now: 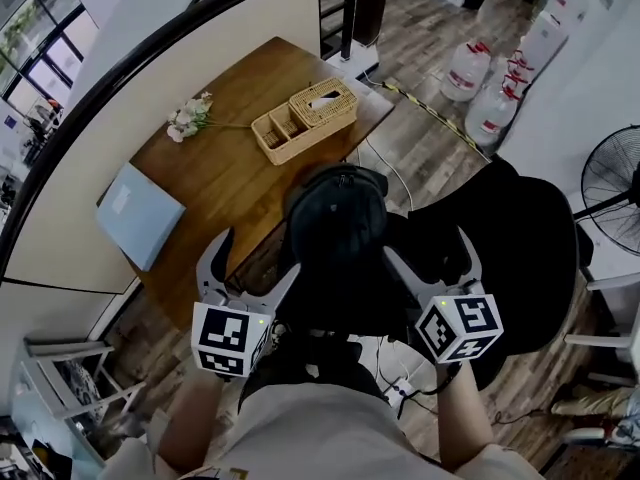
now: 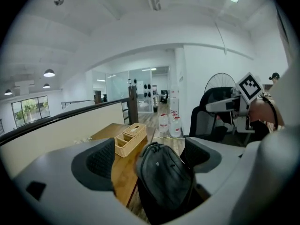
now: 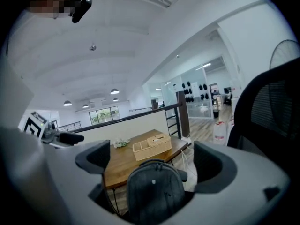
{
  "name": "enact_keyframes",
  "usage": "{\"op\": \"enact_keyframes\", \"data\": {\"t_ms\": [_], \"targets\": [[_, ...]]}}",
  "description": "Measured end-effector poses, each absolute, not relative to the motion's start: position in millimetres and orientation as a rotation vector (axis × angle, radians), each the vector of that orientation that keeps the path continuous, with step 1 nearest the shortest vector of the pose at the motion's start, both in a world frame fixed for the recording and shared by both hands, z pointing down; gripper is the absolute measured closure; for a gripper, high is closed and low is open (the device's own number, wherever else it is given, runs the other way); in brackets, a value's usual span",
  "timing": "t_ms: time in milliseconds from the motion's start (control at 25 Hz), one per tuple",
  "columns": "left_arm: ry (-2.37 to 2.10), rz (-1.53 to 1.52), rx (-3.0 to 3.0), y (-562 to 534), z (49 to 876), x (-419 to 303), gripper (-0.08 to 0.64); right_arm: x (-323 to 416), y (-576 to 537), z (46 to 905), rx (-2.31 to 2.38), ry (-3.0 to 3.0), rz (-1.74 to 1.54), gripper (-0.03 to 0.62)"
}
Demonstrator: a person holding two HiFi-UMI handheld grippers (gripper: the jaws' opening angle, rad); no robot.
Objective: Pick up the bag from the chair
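Bag (image 1: 335,223) of black fabric, a backpack, stands upright close in front of the person, its top handle toward the wooden table (image 1: 230,173). It is just beside the black chair (image 1: 530,238) on the right. Its lower part merges with the chair's dark mass in the head view, so what it rests on cannot be made out.

The left gripper (image 1: 260,253) reaches in at the bag's left side and the right gripper (image 1: 428,243) at its right side, each held in one hand. In the left gripper view the jaws of that claw (image 2: 150,156) are spread wide, with the bag (image 2: 164,177) between them and nearer the right-hand jaw. In the right gripper view the claw (image 3: 150,159) is likewise released. The bag (image 3: 154,191) sits low between the jaws with clear gaps on both sides.

On the table lie a wicker basket (image 1: 305,118), a small bunch of pale flowers (image 1: 188,116) and a light blue pad (image 1: 138,215). Water jugs (image 1: 465,68) stand on the plank floor beyond the chair. A fan (image 1: 610,178) is at the right edge.
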State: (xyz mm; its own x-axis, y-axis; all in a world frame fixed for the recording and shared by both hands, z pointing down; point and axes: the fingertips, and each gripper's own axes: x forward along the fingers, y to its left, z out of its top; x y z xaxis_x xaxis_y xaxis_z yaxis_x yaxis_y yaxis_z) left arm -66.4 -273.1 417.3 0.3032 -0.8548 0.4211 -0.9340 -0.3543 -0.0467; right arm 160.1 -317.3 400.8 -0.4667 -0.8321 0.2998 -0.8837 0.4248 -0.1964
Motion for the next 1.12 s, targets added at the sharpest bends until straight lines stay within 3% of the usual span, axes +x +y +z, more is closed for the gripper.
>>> {"op": "enact_keyframes", "data": {"t_ms": [480, 1120], "targets": [[-1.531, 0.682, 2.351, -331, 494, -75, 0.107, 117, -379, 462, 1.384, -2.417, 0.426, 0.035], [-1.412, 0.824, 2.218, -393, 638, -73, 0.109, 112, -454, 637, 1.279, -2.27, 0.527, 0.035]]}}
